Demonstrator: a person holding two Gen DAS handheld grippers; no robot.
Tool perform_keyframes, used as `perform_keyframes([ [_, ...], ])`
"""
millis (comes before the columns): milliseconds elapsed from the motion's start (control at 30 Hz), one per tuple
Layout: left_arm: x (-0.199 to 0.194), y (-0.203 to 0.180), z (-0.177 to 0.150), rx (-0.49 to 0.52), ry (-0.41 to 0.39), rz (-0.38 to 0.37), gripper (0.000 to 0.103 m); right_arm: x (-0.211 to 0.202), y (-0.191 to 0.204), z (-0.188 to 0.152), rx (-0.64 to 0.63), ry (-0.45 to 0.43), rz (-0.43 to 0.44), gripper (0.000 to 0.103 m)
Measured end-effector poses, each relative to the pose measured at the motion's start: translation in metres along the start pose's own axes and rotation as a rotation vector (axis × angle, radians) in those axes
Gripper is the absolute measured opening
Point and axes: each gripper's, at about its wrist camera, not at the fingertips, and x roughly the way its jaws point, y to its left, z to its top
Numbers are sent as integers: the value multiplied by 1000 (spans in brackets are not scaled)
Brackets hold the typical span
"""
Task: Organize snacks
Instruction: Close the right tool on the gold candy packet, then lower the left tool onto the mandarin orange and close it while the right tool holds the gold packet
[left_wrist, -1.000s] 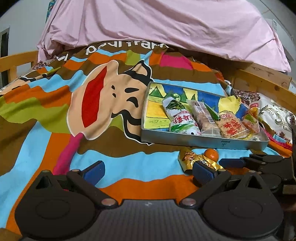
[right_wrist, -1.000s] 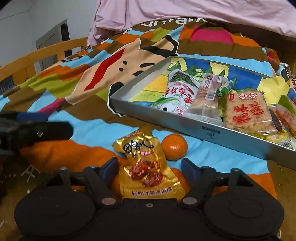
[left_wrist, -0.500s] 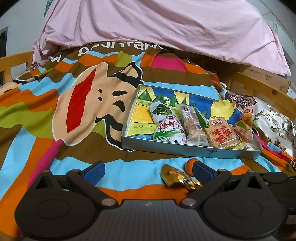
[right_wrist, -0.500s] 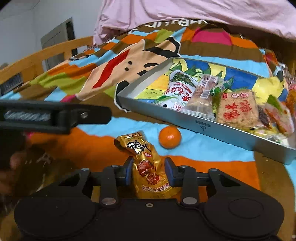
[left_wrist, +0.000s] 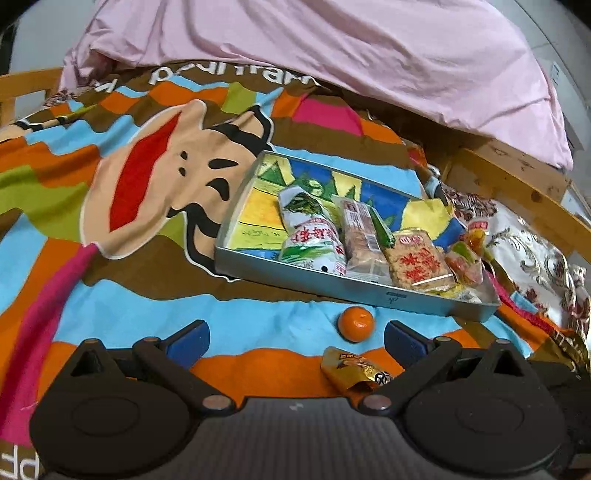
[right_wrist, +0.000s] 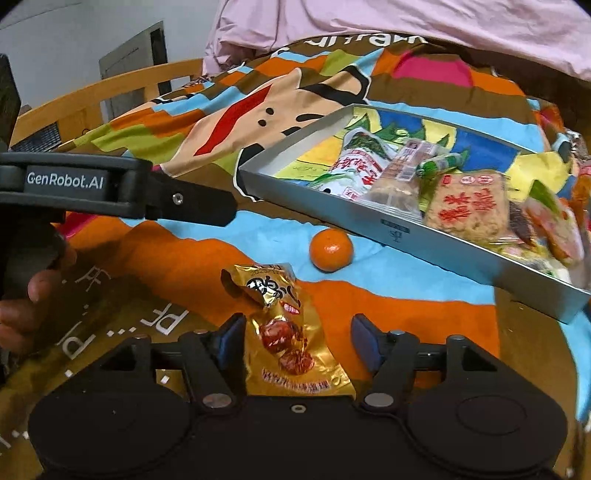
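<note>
On the far left of the right wrist view we see one hand (right_wrist: 26, 306) gripping the handle of the left tongs (left_wrist: 295, 338), whose two blue pads stand wide apart over the patterned bedspread (left_wrist: 110, 295) with nothing between them; to their right, in that same left wrist view, lie one mandarin (left_wrist: 355, 323) and, nearer the camera, one gold snack packet (left_wrist: 351, 371), both on the bedspread and apart from each other. The right tongs (right_wrist: 297, 341) have the gold snack packet (right_wrist: 291, 339) between their pads while the jaws are opening; the left pad lies just beside the wrapper, the right pad stands clear of it, so we count no grip. Beyond it sits the one mandarin (right_wrist: 330, 249), just in front of the one metal tray (right_wrist: 399, 225). In the tray we count, left to right, one green-and-white packet (right_wrist: 354, 162), one clear-wrapped brown bar (right_wrist: 400, 177), one small green stick (right_wrist: 439, 162), one rice cracker packet with red characters (right_wrist: 467, 205); further right lie more wrapped sweets, too blurred for us to count. One pink quilt (left_wrist: 332, 48) lies heaped behind.
</note>
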Motion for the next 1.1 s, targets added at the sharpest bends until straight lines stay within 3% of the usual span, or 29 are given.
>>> perform_keyframes([
  [100, 8, -2, 1, 36, 9, 1, 103, 0, -2, 1, 17, -3, -2, 37],
  [167, 14, -4, 2, 44, 18, -10, 103, -6, -4, 1, 26, 4, -13, 31],
  [300, 27, -8, 4, 49, 33, -68, 103, -18, -6, 1, 31, 24, -84, 30],
  [467, 41, -24, 4, 128, 39, -105, 103, -30, -9, -3, -30, 58, -278, 30],
  [833, 76, -52, 4, 340, 80, -92, 99, -31, -32, -4, 100, 18, -280, 30],
  [1100, 92, -51, 0, 323, 104, -92, 92, -31, -39, 0, 159, 8, -256, 30],
])
